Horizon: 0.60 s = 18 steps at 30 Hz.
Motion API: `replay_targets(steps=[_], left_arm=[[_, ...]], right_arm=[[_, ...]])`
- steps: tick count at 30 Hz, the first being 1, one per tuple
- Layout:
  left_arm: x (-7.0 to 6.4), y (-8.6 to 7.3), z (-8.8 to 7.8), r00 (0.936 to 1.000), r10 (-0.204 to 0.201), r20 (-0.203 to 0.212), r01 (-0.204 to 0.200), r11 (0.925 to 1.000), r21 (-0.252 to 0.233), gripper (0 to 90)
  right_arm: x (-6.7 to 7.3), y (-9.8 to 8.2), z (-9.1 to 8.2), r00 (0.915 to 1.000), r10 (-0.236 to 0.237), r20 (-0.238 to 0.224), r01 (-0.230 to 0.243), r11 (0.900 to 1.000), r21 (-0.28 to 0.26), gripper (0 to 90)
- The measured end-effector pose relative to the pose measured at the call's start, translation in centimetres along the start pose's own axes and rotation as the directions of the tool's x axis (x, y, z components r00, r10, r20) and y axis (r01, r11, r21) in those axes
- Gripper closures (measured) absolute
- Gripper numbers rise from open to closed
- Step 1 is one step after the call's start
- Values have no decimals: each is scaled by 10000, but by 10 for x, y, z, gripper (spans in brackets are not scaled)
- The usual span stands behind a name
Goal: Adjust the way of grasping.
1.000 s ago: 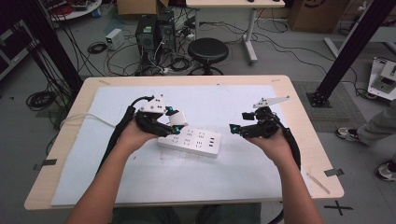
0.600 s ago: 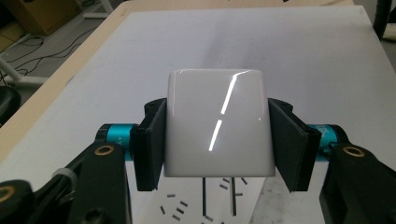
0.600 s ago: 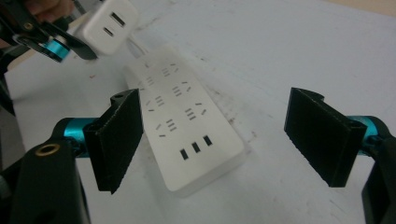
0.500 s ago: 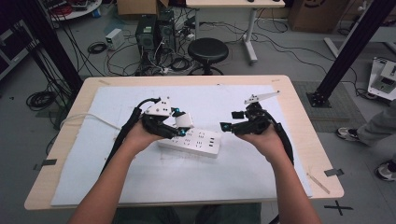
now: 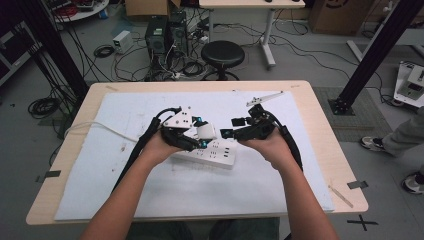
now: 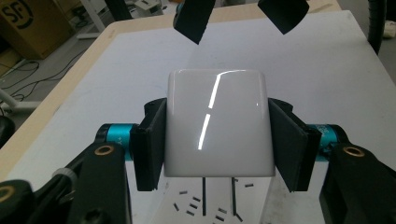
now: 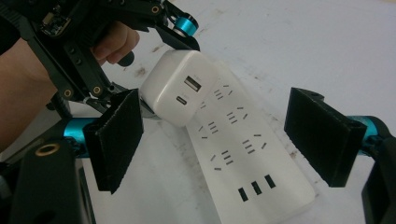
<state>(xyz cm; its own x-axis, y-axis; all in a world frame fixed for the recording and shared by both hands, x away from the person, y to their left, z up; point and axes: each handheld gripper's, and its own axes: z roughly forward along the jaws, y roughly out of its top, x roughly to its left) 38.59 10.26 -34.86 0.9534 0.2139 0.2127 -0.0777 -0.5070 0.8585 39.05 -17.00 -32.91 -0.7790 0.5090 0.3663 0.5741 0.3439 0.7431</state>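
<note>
White mat on counter (image 5: 310,150) | strip (image 5: 220,152) flat mid-mat | my left gripper (image 6: 217,126) jaws clamped on charger (image 6: 217,121), its prongs over the strip's sockets | right gripper (image 7: 231,135) jaws wide, empty, beside strip | I'd steady strip, keep charger square, press straight down.

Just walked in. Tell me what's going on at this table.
A person at the table works a hand-held gripper in each hand over a white power strip lying on a white mat. The left gripper is shut on a white charger block, holding it just above one end of the strip, its two ports facing the right gripper. That one is open and holds nothing, its jaws spread to either side of the strip. The block does not look plugged in yet.
</note>
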Motion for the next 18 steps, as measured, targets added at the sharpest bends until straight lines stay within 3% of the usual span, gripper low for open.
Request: replay_targets(steps=[15, 18], left_arm=[[-5, 4, 0, 9992, 385, -91, -387, 9990, -208, 424], [-5, 5, -1, 9979, 631, -137, -634, 9976, -262, 424]], right_arm=[[4, 9, 23, 9938, 536, -972, -536, 9986, 27, 200], [4, 11, 28, 9913, 657, -1143, -653, 9978, 68, 200]])
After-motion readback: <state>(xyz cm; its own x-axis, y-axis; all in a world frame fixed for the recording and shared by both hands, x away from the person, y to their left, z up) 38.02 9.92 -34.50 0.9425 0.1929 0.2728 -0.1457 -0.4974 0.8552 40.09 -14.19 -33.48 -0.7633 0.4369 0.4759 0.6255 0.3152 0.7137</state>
